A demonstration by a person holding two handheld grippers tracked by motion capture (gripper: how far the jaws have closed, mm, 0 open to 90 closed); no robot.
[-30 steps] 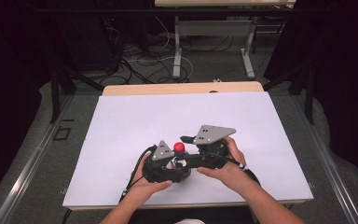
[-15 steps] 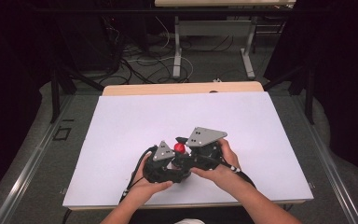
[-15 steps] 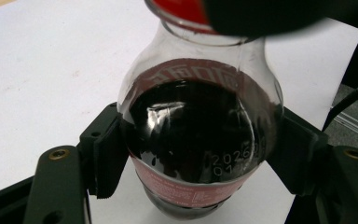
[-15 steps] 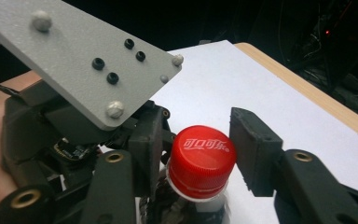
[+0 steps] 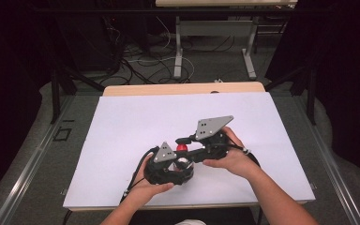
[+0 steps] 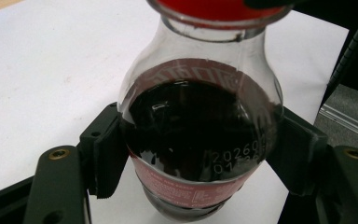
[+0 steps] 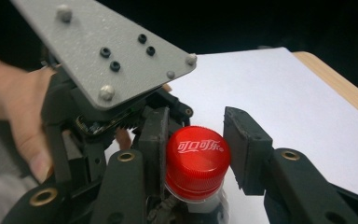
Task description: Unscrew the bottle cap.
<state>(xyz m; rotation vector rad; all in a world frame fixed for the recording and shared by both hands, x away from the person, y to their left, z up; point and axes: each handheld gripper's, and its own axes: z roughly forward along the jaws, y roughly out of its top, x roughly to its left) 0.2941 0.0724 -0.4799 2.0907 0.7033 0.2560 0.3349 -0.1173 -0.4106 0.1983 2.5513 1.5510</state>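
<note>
A small clear bottle (image 6: 200, 116) of dark liquid, with a red label band, stands on the white sheet (image 5: 131, 122). My left gripper (image 6: 200, 149) is shut on its body, one pad pressed on each side. In the high view that left gripper (image 5: 171, 163) sits near the front middle. The red cap (image 7: 196, 156) with white lettering lies between the jaws of my right gripper (image 7: 195, 137). The left pad touches the cap and the right pad stands a little off it, so that gripper is open. From above, the right gripper (image 5: 185, 142) reaches in over the cap (image 5: 182, 147).
The white sheet covers a wooden table whose far edge (image 5: 183, 89) shows bare. Beyond it, cables (image 5: 140, 61) and metal table legs (image 5: 178, 47) stand on the dark floor. The sheet spreads wide on the left and at the back.
My right gripper has tilted and shifted left and up, bringing its jaws over the red cap. The left gripper and the bottle have stayed in place.
</note>
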